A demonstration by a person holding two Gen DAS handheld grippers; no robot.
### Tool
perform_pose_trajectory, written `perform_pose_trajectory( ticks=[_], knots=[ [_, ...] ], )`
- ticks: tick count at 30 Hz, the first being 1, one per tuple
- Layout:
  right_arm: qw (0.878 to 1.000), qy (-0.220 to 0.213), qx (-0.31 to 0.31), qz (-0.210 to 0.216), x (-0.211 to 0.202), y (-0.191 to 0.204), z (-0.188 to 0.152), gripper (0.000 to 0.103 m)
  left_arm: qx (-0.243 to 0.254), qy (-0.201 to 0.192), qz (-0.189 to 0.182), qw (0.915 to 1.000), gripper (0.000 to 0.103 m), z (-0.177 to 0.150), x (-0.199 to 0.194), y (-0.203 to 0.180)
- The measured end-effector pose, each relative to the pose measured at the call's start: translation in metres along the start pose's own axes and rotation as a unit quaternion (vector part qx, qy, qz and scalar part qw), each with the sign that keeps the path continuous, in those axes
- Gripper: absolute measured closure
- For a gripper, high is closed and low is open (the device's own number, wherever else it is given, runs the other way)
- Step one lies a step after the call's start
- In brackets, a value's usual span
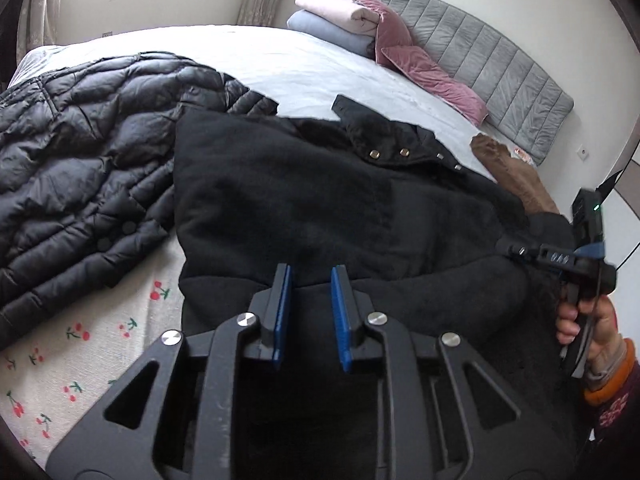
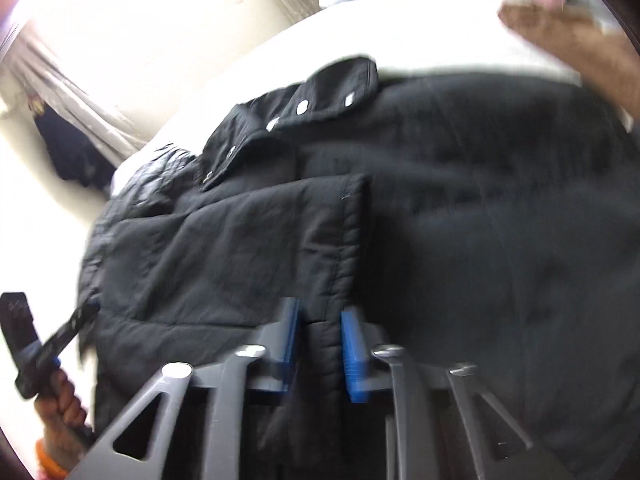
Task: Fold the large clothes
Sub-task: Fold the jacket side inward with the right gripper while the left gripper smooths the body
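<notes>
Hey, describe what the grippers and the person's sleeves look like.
Both grippers, left gripper and right gripper, have black linkage frames with silver pivot bolts and ridged blue finger pads. The right wrist wears a dark patterned sleeve with an orange cuff.

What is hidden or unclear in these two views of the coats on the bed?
- Left wrist view: the left gripper covers the near hem of the black coat.
- Left wrist view: the picture edge cuts off the puffer jacket.
- Right wrist view: motion blur smears the brown item; what it is cannot be told.
</notes>
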State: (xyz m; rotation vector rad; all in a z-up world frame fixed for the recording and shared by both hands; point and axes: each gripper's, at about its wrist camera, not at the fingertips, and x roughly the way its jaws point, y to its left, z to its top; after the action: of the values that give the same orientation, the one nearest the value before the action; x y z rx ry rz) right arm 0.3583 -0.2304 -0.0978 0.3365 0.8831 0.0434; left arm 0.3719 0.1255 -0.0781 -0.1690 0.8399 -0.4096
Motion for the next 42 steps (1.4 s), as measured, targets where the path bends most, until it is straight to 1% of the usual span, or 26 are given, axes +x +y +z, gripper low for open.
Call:
perform_pose_trajectory(
  ticks=[1, 2, 4, 5, 7, 8, 9, 10, 11, 12, 13, 14, 15, 17, 20, 23, 27, 31, 32, 33, 35, 38, 40, 41, 42],
  knots=[
    [0.999, -0.027, -0.021, -0.015, -0.004, 0.004, 0.004, 0.089, 0.0, 0.002, 0.001, 1.0, 0.082, -0.005, 0.005, 0.001],
    [0.998, -0.029, -0.039, -0.048, -0.002, 0.007, 0.005, 0.089, 0.0, 0.0, 0.001, 1.0, 0.083, -0.009, 0.007, 0.0],
    [0.988, -0.009, -0.068, -0.14, 0.014, 0.006, 0.002, 0.088, 0.003, -0.003, 0.007, 1.0, 0.083, -0.01, 0.005, -0.003],
    [0.983, 0.007, -0.08, -0.162, 0.023, 0.003, -0.001, 0.087, 0.007, -0.003, 0.009, 0.9999, 0.083, -0.01, 0.004, -0.006],
    [0.986, -0.006, -0.086, -0.145, 0.017, 0.0, -0.006, 0.086, 0.011, 0.001, 0.016, 0.9998, 0.082, -0.009, 0.001, -0.009],
    [0.988, -0.004, -0.075, -0.136, 0.011, -0.003, -0.008, 0.081, 0.012, 0.003, 0.019, 0.9997, 0.078, -0.008, -0.003, -0.012],
    [0.99, 0.0, -0.064, -0.123, 0.004, -0.005, -0.009, 0.075, 0.012, 0.005, 0.017, 0.9998, 0.069, -0.009, -0.007, -0.013],
    [0.992, 0.002, -0.057, -0.112, -0.004, -0.008, -0.012, 0.071, 0.012, 0.007, 0.012, 0.9998, 0.062, -0.008, -0.012, -0.016],
    [0.993, 0.0, -0.051, -0.106, -0.015, -0.011, -0.014, 0.058, 0.009, 0.006, 0.011, 0.9999, 0.049, -0.008, -0.016, -0.018],
    [0.994, -0.002, -0.048, -0.103, -0.023, -0.013, -0.017, 0.043, 0.005, 0.005, 0.013, 0.9999, 0.038, -0.007, -0.022, -0.022],
    [0.994, -0.008, -0.042, -0.101, -0.036, -0.019, -0.019, 0.037, 0.003, 0.004, 0.018, 0.9998, 0.034, -0.007, -0.027, -0.026],
    [0.994, -0.012, -0.038, -0.102, -0.044, -0.02, -0.022, 0.033, 0.001, 0.007, 0.026, 0.9996, 0.028, -0.006, -0.033, -0.033],
    [0.994, -0.016, -0.028, -0.104, -0.058, -0.028, -0.024, 0.032, 0.0, 0.01, 0.03, 0.9995, 0.025, -0.006, -0.037, -0.038],
    [0.994, -0.024, -0.003, -0.102, -0.082, -0.046, -0.027, 0.032, -0.001, 0.017, 0.034, 0.9993, 0.023, -0.006, -0.047, -0.049],
    [0.994, -0.036, 0.035, -0.099, -0.11, -0.076, -0.03, 0.031, -0.002, 0.029, 0.056, 0.998, 0.022, -0.007, -0.057, -0.064],
    [0.99, -0.045, 0.074, -0.11, -0.139, -0.107, -0.033, 0.03, 0.003, 0.048, 0.071, 0.9963, 0.022, -0.01, -0.066, -0.078],
    [0.984, -0.056, 0.102, -0.133, -0.178, -0.142, -0.036, 0.029, -0.005, 0.073, 0.073, 0.9947, 0.021, -0.019, -0.071, -0.089],
    [0.977, -0.064, 0.119, -0.167, -0.213, -0.183, -0.035, 0.029, -0.015, 0.084, 0.071, 0.9938, 0.021, -0.037, -0.073, -0.099],
    [0.974, -0.065, 0.123, -0.177, -0.221, -0.195, -0.034, 0.028, -0.017, 0.092, 0.072, 0.993, 0.019, -0.043, -0.071, -0.1],
    [0.972, -0.066, 0.127, -0.186, -0.228, -0.208, -0.032, 0.028, -0.02, 0.099, 0.073, 0.9922, 0.015, -0.048, -0.067, -0.1],
    [0.966, -0.072, 0.136, -0.209, -0.245, -0.234, -0.03, 0.028, -0.028, 0.119, 0.075, 0.9896, 0.015, -0.06, -0.057, -0.099],
    [0.95, -0.08, 0.157, -0.256, -0.267, -0.276, -0.024, 0.027, -0.05, 0.158, 0.076, 0.9832, 0.015, -0.08, -0.036, -0.09],
    [0.941, -0.085, 0.174, -0.277, -0.278, -0.3, -0.021, 0.027, -0.042, 0.14, 0.078, 0.9861, 0.012, -0.089, -0.033, -0.089],
    [0.935, -0.086, 0.187, -0.287, -0.284, -0.315, -0.021, 0.027, -0.031, 0.13, 0.073, 0.9883, 0.005, -0.093, -0.033, -0.091],
    [0.931, -0.086, 0.199, -0.295, -0.288, -0.328, -0.021, 0.027, -0.019, 0.124, 0.07, 0.9896, 0.001, -0.097, -0.032, -0.095]
  ],
)
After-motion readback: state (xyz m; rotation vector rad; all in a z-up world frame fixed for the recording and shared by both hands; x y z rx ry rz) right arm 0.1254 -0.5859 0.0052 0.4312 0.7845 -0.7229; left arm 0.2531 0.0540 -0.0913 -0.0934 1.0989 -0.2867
